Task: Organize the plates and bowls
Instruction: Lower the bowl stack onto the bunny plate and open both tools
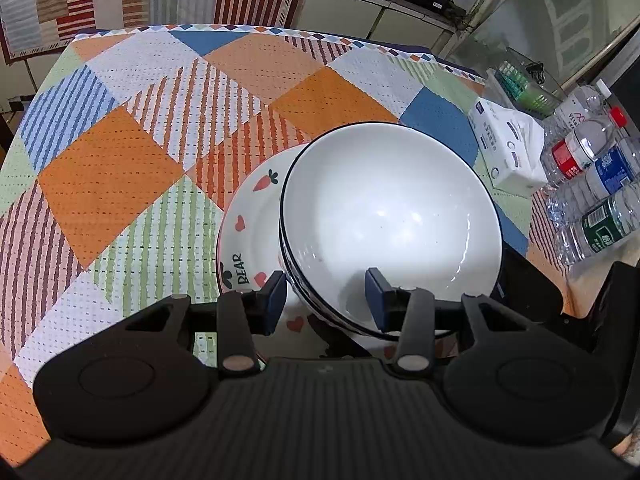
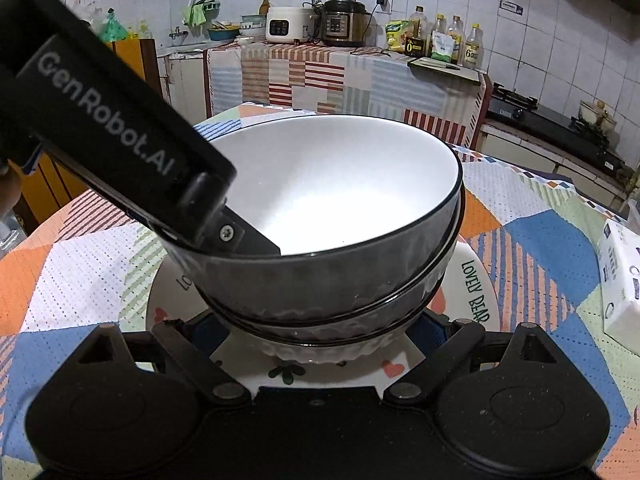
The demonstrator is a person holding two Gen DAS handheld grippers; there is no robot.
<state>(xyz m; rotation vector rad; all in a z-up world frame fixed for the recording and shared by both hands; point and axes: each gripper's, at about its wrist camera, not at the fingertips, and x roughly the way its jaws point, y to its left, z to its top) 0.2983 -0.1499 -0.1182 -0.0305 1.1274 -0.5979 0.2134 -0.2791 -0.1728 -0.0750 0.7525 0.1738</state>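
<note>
Left gripper (image 1: pixel 326 300) clamping tilted top bowl (image 1: pixel 384 208) rim, right gripper (image 2: pixel 320 332) grip unclear

Both pictures are bright enough and mostly sharp. Light comes from above and makes small white shiny spots inside the white bowl (image 1: pixel 384 216). In the right wrist view the inside of the bowl (image 2: pixel 332 192) glows pale, while its outer side is dark and gray. The black hand-held gripper parts close to the camera look very dark. The fisheye lens bends things near the edges, so the tiled wall (image 2: pixel 540 32) curves. The corners fade to black. The plastic bottles (image 1: pixel 592 184) shine a little.
</note>
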